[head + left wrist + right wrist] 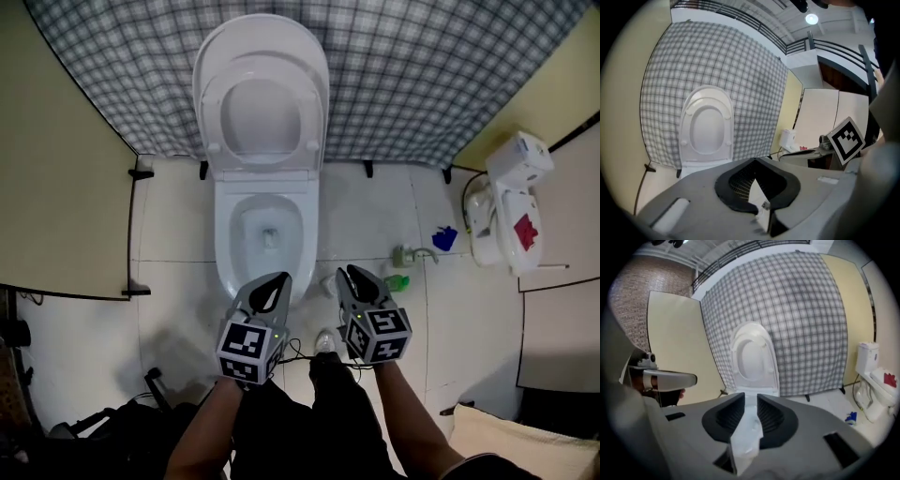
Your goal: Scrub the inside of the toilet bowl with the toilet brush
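Observation:
A white toilet stands at the top middle, its lid and seat (pixel 261 94) raised and its bowl rim (pixel 225 246) open toward me. Both grippers hover side by side above the floor in front of the bowl. My left gripper (pixel 278 279) has its tips meeting, with nothing between them (pixel 755 160). My right gripper (pixel 349 274) shows a narrow gap between its jaws (pixel 751 397), through which the toilet shows; nothing is gripped. Both gripper views look level at the raised lid (pixel 707 126) (pixel 753 359). Neither gripper holds a brush.
A checked curtain (pixel 422 66) hangs behind the toilet, and beige panels (pixel 56 187) stand at the left. At the right is a second small white toilet (pixel 506 211), with a blue item (pixel 444 238), a grey item (pixel 410 253) and a green bottle (pixel 397 282) on the floor nearby. Dark bags (pixel 103 441) lie lower left.

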